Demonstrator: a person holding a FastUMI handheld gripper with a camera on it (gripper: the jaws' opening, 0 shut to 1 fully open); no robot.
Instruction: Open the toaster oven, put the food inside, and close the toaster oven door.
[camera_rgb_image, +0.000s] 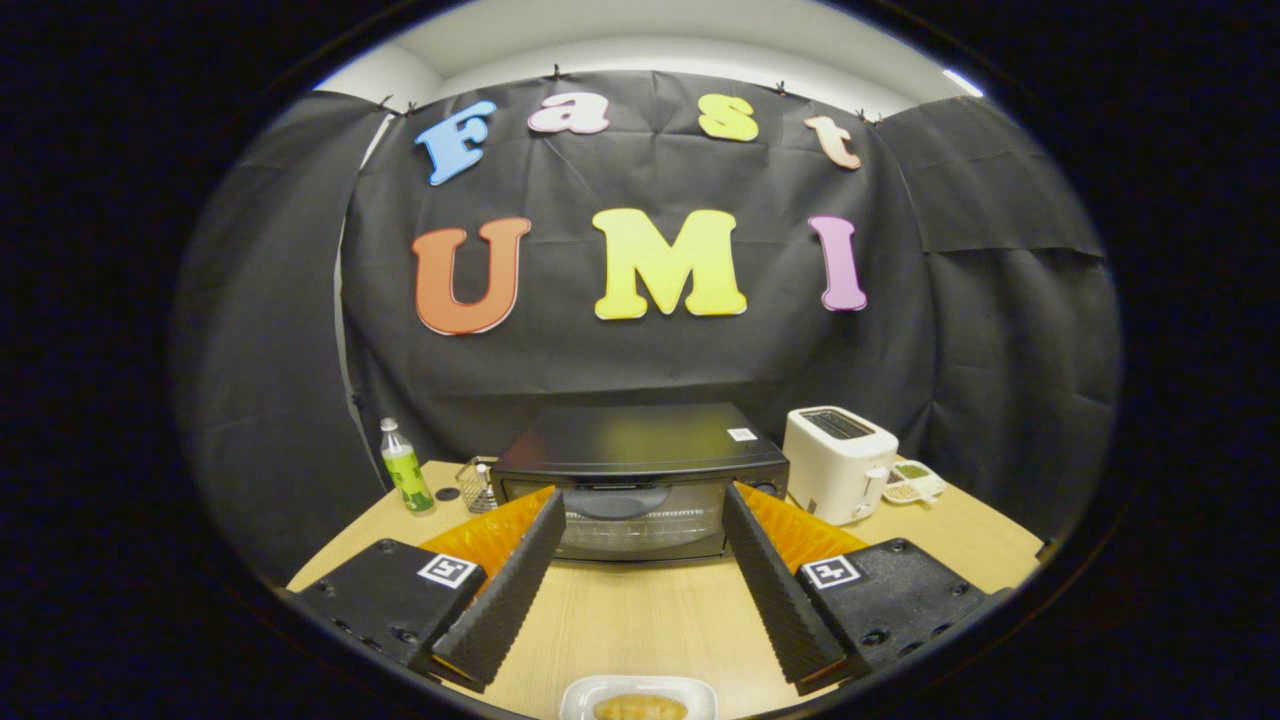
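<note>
Nearest, a white plate (690, 690) holds a golden piece of bread (640, 708) on the pale wooden table (640, 610), just behind the fingers; the gripper (640, 515) hangs level above the table with its fingers spread wide, holding nothing, its ribbed pads (515, 590) angled toward the toaster oven (638, 470); that black, boxy oven sits beyond the fingertips, glass door shut; a white toaster (838, 462) stands right of the oven, a green-labelled bottle (405, 480) left of it.
</note>
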